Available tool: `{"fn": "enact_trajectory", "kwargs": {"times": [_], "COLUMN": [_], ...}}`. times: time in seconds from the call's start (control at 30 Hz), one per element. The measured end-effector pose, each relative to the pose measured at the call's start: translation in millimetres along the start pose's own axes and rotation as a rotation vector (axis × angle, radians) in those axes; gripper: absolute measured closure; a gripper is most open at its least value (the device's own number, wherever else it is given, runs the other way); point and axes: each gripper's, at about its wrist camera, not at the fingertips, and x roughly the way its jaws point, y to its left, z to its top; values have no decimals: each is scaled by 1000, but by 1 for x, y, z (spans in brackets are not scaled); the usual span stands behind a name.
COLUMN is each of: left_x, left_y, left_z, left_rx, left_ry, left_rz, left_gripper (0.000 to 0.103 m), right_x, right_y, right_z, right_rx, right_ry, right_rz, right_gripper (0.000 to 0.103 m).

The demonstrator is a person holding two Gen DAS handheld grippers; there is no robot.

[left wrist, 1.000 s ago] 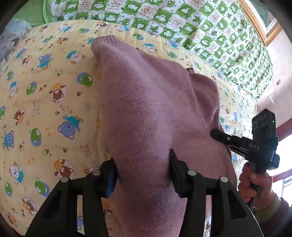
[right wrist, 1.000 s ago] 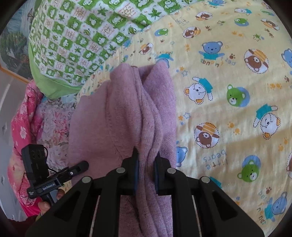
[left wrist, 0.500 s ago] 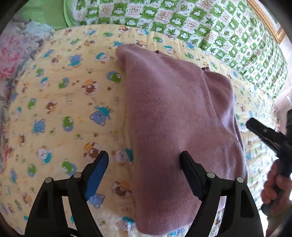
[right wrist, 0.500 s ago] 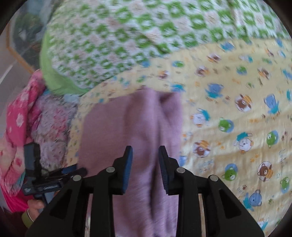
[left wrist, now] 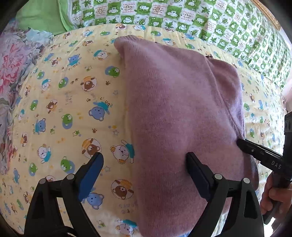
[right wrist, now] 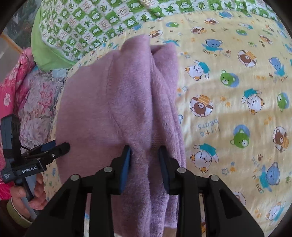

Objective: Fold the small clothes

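A small mauve knit sweater (left wrist: 175,113) lies folded on a yellow bear-print bed sheet (left wrist: 69,102). My left gripper (left wrist: 144,162) is open wide and holds nothing; its right finger is over the sweater's near left edge, its left finger over the sheet. My right gripper (right wrist: 144,153) is open, with a raised ridge of the sweater (right wrist: 127,102) between its fingers but not clamped. The right gripper's tip also shows in the left wrist view (left wrist: 255,149) at the sweater's right edge. The left gripper shows in the right wrist view (right wrist: 53,147) at the sweater's left edge.
A green-and-white checked quilt (left wrist: 182,16) lies along the far side of the bed. A floral blanket (left wrist: 12,73) is bunched at the left; it also shows in the right wrist view (right wrist: 34,102) with pink fabric (right wrist: 12,76).
Both grippers opened and let go of the sweater. The sweater dropped flat onto the sheet. The left gripper drew back and opened wide.
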Motion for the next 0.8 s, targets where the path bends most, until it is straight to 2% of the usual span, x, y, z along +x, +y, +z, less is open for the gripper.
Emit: {"fn": "enact_trajectory", "kwargs": {"times": [0.2,0.33,0.43,0.53,0.67,0.73,0.8], "left_x": [-25,-43,-37,-25,-37,-50,-65], "left_y": [1,5,8,6,-1,-3,-6], "left_z": [-8,-31,-52,-70,-82,-86,-90], "left_rx": [3,6,20,39,77,79,72], "left_ry": [-25,-27,10,51,19,-14,-40], "left_rz": [12,20,50,77,101,106,105], "left_gripper": [12,12,12,12,14,14,14], "right_x": [-29,-48,-39,-35,-55,-66,-80], "right_y": [14,28,26,13,14,21,30], "right_z": [-10,-28,-46,-59,-65,-69,-75], "right_rx": [-31,-96,-130,-88,-48,-57,-68], "right_ry": [-32,-47,10,33,-17,-47,-86], "right_rz": [-15,-6,-101,-141,-132,-117,-94], "right_gripper": [69,68,67,67,66,60,46]}}
